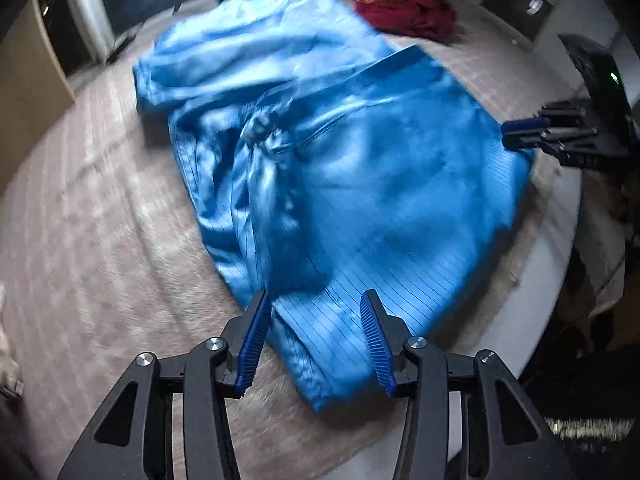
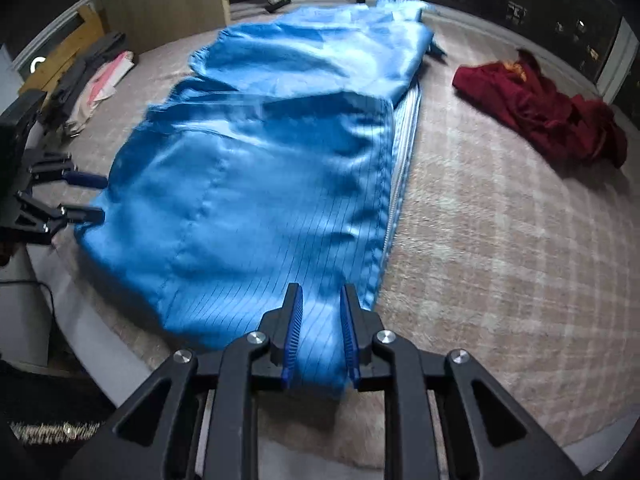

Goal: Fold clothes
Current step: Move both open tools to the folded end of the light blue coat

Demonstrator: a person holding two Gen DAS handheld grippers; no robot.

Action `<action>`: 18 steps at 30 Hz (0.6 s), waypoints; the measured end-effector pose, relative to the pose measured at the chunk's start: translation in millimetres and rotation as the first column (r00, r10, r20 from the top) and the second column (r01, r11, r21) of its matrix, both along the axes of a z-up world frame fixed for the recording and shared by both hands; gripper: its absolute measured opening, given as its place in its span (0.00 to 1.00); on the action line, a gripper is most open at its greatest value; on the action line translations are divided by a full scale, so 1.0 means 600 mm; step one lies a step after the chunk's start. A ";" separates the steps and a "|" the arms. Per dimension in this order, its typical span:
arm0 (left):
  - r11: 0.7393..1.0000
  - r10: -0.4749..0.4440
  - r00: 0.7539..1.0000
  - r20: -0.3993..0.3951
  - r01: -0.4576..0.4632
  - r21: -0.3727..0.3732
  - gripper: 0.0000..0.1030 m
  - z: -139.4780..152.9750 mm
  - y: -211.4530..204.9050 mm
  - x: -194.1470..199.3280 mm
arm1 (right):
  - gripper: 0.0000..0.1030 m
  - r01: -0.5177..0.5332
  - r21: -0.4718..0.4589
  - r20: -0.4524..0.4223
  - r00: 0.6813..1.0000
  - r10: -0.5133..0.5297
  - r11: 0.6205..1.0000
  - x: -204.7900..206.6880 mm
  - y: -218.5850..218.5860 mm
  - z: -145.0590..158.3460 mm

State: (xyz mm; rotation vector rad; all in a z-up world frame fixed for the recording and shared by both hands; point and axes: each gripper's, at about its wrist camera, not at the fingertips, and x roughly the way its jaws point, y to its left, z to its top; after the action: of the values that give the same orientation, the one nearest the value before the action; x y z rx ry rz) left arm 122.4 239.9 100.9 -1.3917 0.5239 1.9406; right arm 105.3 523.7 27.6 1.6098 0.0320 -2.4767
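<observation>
Red garment (image 2: 552,112) lies apart from blue cloth (image 2: 256,184); both jaws spread.

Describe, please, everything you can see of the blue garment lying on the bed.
The blue garment is a large, shiny, satin-like piece with thin dark pinstripes, a long seam and a pale striped edge along one side. It lies spread but wrinkled on the beige checked bed cover, apart from the red garment. Its near hem sits between the open fingers of the left gripper and of the right gripper; whether either is pinching it is unclear.
</observation>
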 end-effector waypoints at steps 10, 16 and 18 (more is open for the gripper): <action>0.985 0.003 1.000 0.006 -0.004 0.171 0.47 0.155 -0.034 -0.071 | 0.33 0.059 -0.119 -0.134 0.988 -0.075 0.991 -0.009 0.033 0.174; 0.977 0.085 0.990 -0.110 -0.061 0.205 0.48 0.218 -0.075 -0.188 | 0.34 0.130 -0.105 -0.243 0.958 -0.153 0.986 -0.084 0.083 0.264; 0.971 0.115 0.988 -0.104 -0.090 0.224 0.48 0.224 -0.080 -0.234 | 0.35 0.151 -0.119 -0.264 0.948 -0.178 0.981 -0.120 0.101 0.280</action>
State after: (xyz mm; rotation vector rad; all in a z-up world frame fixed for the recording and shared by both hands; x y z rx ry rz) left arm -18.1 191.7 235.1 -1.1925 0.2851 2.1023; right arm 33.4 584.2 195.4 1.2680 -0.1898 -2.7638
